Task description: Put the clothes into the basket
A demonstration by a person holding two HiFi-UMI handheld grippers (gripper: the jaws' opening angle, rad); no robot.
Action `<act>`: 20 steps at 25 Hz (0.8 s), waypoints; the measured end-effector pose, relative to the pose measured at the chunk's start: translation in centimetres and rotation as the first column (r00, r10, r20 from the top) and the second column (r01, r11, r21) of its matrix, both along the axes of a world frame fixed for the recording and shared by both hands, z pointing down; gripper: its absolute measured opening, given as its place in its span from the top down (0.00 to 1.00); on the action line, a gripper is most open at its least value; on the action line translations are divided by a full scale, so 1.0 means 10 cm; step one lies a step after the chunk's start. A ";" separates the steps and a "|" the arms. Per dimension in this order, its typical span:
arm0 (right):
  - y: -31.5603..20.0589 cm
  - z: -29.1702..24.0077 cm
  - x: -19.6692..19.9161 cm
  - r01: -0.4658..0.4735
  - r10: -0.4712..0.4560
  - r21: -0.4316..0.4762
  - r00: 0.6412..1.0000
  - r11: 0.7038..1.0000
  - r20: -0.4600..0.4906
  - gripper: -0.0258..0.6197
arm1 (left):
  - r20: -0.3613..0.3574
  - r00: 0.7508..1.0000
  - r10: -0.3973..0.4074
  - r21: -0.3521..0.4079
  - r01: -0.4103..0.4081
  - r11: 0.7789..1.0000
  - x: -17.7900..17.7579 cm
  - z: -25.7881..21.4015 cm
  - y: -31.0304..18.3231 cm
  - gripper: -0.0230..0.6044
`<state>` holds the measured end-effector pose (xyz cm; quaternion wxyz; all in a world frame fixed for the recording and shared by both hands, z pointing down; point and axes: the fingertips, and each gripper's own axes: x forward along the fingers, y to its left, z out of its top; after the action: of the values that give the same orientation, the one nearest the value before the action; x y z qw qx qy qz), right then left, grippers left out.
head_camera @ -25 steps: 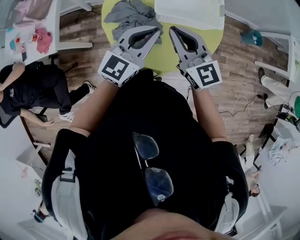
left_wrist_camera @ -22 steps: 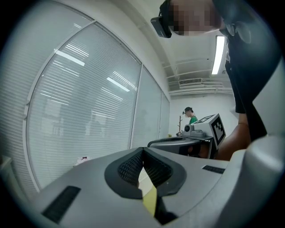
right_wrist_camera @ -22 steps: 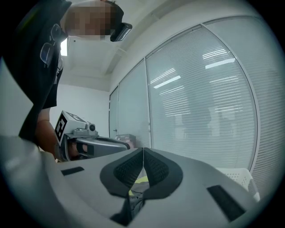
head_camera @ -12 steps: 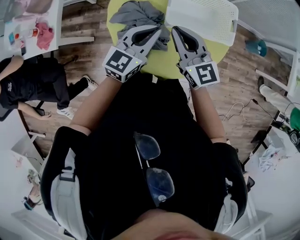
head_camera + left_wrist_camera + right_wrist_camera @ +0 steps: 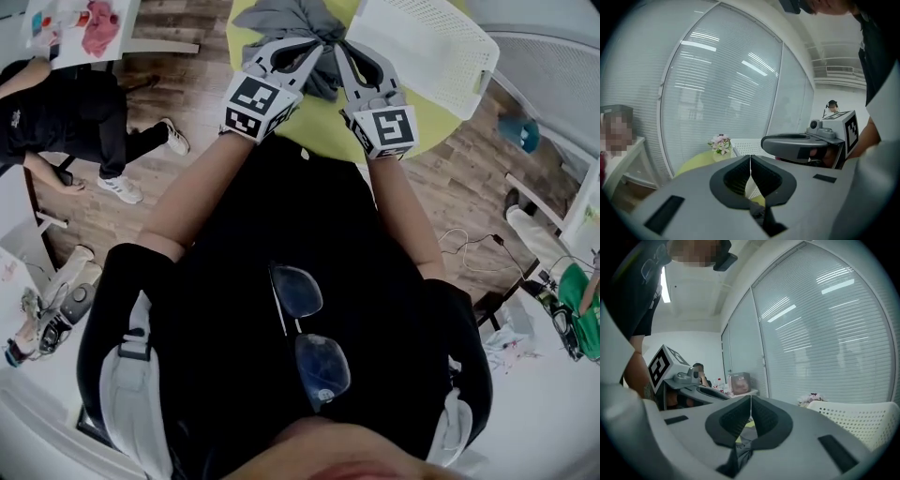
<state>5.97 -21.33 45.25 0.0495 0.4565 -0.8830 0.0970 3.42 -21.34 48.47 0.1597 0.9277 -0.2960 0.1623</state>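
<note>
Head view showed the crumpled grey garment [image 5: 267, 19] lying at the far side of the round yellow-green table [image 5: 319, 122]. Its upper part was cut off by the frame edge and its near folds were covered by my two jaw tips. Just to its right stood the white perforated plastic basket [image 5: 441, 66], also clipped at the top, with nothing of its inside visible.

My left gripper [image 5: 317, 49] and my right gripper [image 5: 339, 49] pointed side by side at the cloth. From above I could not tell whether either tip touched it. In the left gripper view my jaws were pressed together with only a hairline seam and nothing between them. A sliver of table and basket wall showed through the hollow behind the tips. In the right gripper view my jaws were likewise closed tip to tip. Dark grey fabric showed low through the hollow, under the jaws rather than pinched.

A small bunch of pale flowers [image 5: 721, 143] sat beyond, its container hidden.
</note>
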 end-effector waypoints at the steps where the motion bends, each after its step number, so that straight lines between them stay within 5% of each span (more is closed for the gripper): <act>1: -0.02 0.04 -0.01 0.010 -0.010 -0.003 1.000 1.000 -0.001 0.92 | 0.017 1.000 -0.013 -0.012 0.013 1.000 -0.01 0.07 -0.02 0.95; 5: -0.07 0.20 -0.09 0.040 -0.041 -0.013 0.999 0.999 -0.012 0.92 | 0.107 0.991 -0.086 -0.096 0.096 0.991 -0.12 0.44 -0.10 0.95; 9: -0.13 0.31 -0.11 0.038 -0.039 -0.028 0.999 0.999 -0.024 0.92 | 0.197 0.971 -0.137 -0.224 0.180 0.958 -0.24 0.88 -0.16 0.89; 16: -0.20 0.35 0.01 0.014 -0.015 -0.037 0.999 0.999 -0.036 0.92 | 0.246 0.948 -0.202 -0.445 0.295 0.845 -0.26 1.57 -0.26 0.59; 20: -0.27 0.38 0.07 -0.009 0.009 -0.050 1.000 0.999 -0.015 0.92 | 0.284 0.934 -0.216 -0.510 0.338 0.791 -0.27 1.83 -0.34 0.53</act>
<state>6.67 -23.99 49.07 0.0672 0.4598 -0.8779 0.1159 0.72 -24.70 66.75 0.4098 0.7655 -0.3852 0.3127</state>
